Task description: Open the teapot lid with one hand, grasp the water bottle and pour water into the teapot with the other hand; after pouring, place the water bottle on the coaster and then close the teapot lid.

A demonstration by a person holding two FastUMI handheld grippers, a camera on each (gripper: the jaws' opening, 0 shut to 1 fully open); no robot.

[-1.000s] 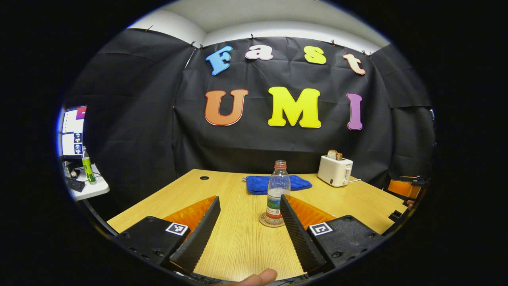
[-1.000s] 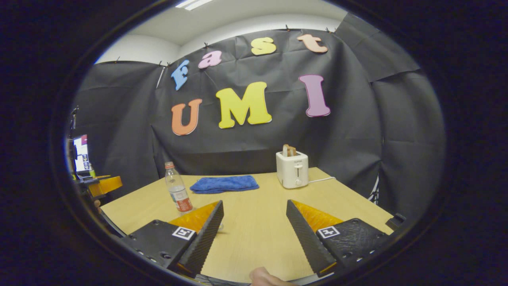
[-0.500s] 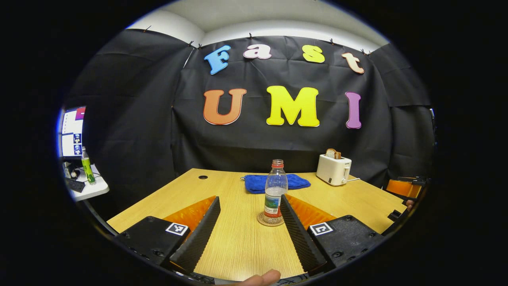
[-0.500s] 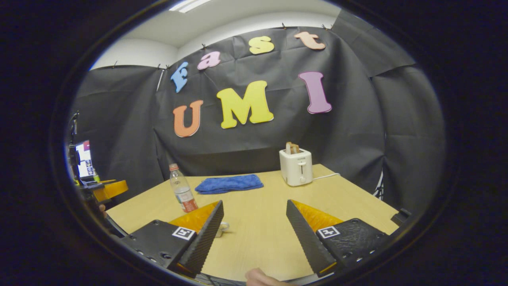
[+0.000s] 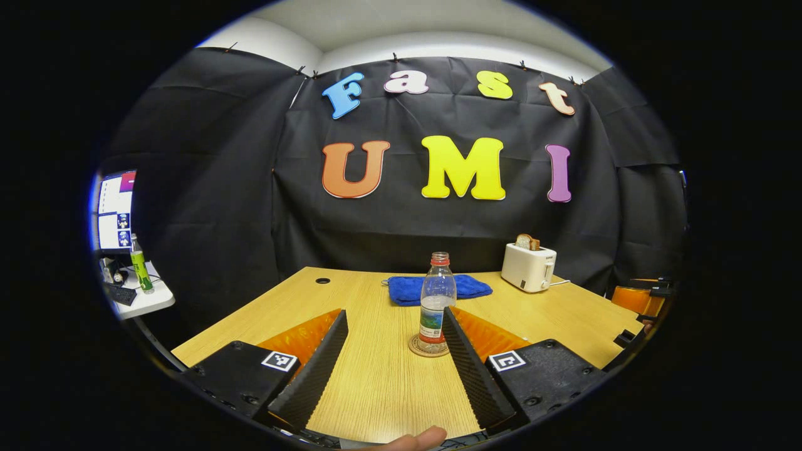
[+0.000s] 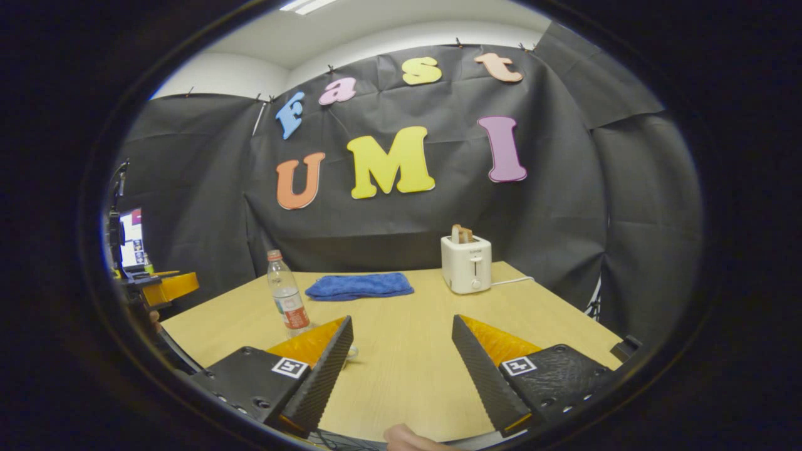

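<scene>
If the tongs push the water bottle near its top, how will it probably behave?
The water bottle stands tall and narrow on a small coaster, so a high push would probably tip it. It looks only partly filled, so likely light. Its clear plastic wall may be smooth and yield a little under grip.

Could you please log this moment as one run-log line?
bottle: upright on coaster | left gripper: open, empty | right gripper: open, empty

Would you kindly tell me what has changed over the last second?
Very little: both views drift slightly, so both hands shifted a touch. Nothing was gripped or released. The water bottle stays upright on its coaster; both grippers' jaws stay open over the table.
</scene>
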